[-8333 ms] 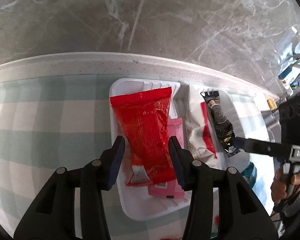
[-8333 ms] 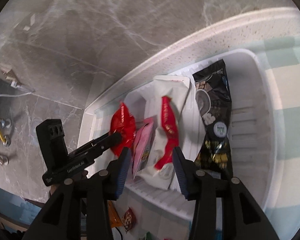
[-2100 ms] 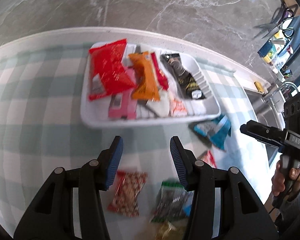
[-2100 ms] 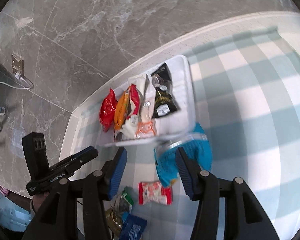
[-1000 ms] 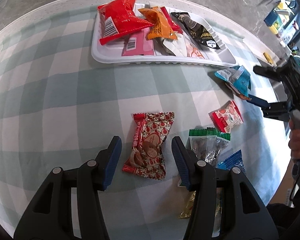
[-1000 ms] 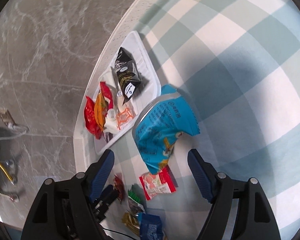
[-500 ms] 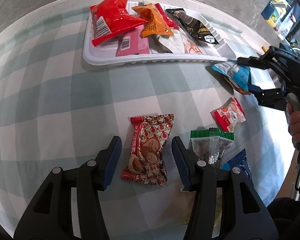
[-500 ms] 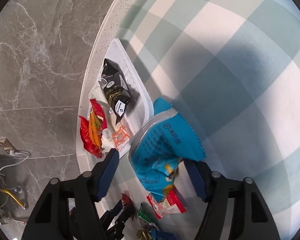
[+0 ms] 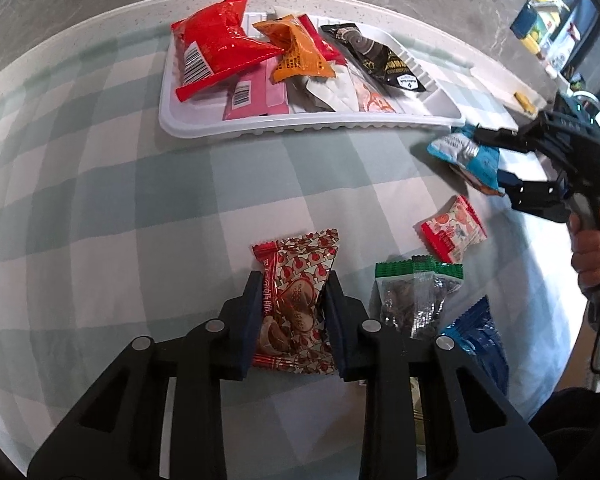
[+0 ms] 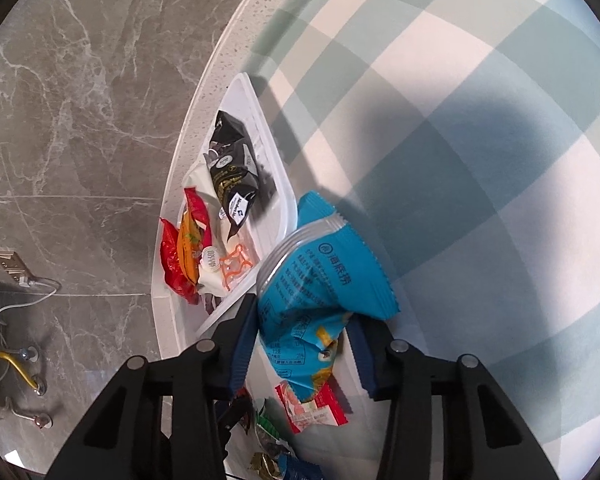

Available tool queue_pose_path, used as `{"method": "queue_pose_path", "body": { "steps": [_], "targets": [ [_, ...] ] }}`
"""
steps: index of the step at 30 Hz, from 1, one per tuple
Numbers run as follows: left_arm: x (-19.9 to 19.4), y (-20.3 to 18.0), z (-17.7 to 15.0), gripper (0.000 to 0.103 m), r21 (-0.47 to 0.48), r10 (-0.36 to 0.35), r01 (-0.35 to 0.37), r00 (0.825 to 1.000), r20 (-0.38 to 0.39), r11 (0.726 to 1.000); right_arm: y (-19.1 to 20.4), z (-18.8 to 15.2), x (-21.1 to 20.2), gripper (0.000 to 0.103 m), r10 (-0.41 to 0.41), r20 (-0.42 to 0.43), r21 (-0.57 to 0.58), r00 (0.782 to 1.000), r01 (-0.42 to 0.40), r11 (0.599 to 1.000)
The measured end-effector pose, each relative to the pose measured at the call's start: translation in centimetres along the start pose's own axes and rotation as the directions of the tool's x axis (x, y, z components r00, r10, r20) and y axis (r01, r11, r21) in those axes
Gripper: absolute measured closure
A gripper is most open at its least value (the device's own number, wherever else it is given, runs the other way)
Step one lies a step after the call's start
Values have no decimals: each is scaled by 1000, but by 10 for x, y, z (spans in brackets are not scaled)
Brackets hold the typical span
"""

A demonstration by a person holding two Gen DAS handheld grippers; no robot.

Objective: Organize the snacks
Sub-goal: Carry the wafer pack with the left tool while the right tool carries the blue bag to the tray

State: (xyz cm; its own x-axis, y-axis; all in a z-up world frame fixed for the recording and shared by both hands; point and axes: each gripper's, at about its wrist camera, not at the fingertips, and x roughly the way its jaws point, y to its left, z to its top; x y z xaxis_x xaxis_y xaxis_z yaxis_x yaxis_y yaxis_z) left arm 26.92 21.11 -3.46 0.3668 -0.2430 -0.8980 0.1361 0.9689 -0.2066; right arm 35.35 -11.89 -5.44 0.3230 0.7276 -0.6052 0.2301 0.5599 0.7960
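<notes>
On the green-and-white checked tablecloth, just short of the white tray that already carries a red bag, an orange packet, a pink one and a black one, loose snacks lie scattered. The left gripper points steeply down, and its jaws, which have just been closing, now pinch the red-and-white patterned candy packet across its width, both blue pads against the wrapper's long edges. The right gripper has likewise been closing on the light-blue snack bag, which lies at the tray's near corner, partly against its rim; the left pad touches the bag's lower half, but whether the far pad has met the film I cannot tell, so I would call it straddled rather than gripped. Both packs look light, air-puffed and crinkly, so they should lift easily but could buckle or slide out of smooth pads. The candy packet seems best held where it is, across the firmer filled middle instead of the flat crimped ends. The blue bag is wider and softer; a hold near its sealed seam would likely crush less. Still waiting nearby are a small red-and-white sachet, a green-topped clear pouch and a dark-blue packet.
</notes>
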Motion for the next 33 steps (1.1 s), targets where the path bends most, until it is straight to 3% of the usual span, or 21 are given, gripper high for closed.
{"method": "queue_pose_path", "body": {
  "steps": [16,33],
  "targets": [
    [-30,6,7,76,-73,-97,102,993,70,992,0,-10,-33,60,77,10,-14,997,-77,997],
    [-47,-9,48,76,-27,-147,151,982,120,988,34,-5,-38,60,120,-6,-94,993,-120,988]
  ]
}}
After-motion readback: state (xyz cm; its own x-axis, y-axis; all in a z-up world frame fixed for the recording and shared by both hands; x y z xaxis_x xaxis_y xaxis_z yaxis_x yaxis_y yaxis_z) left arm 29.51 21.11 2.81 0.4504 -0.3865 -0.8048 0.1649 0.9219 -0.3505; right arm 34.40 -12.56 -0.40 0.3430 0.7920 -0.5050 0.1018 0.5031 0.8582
